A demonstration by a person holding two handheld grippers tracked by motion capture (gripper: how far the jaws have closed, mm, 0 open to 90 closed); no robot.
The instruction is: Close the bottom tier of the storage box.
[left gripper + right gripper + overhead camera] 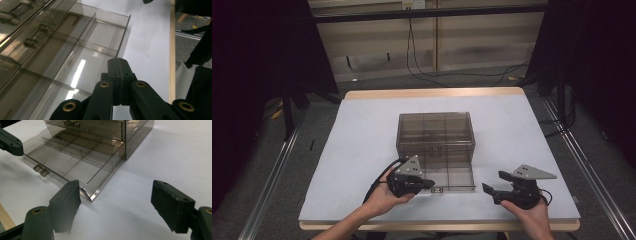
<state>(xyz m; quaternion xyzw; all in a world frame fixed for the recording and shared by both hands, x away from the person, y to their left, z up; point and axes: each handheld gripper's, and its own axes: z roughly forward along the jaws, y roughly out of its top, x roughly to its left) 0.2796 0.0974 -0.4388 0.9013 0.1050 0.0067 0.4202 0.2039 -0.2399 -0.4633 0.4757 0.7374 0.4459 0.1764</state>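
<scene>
Beside the open drawer (447, 176) — left tool (428, 184) closed.

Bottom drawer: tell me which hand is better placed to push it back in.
Left, probably. The left gripper, fingers shut, sits beside the drawer's front handle; the right gripper, fingers open, waits off the drawer's right corner.
</scene>
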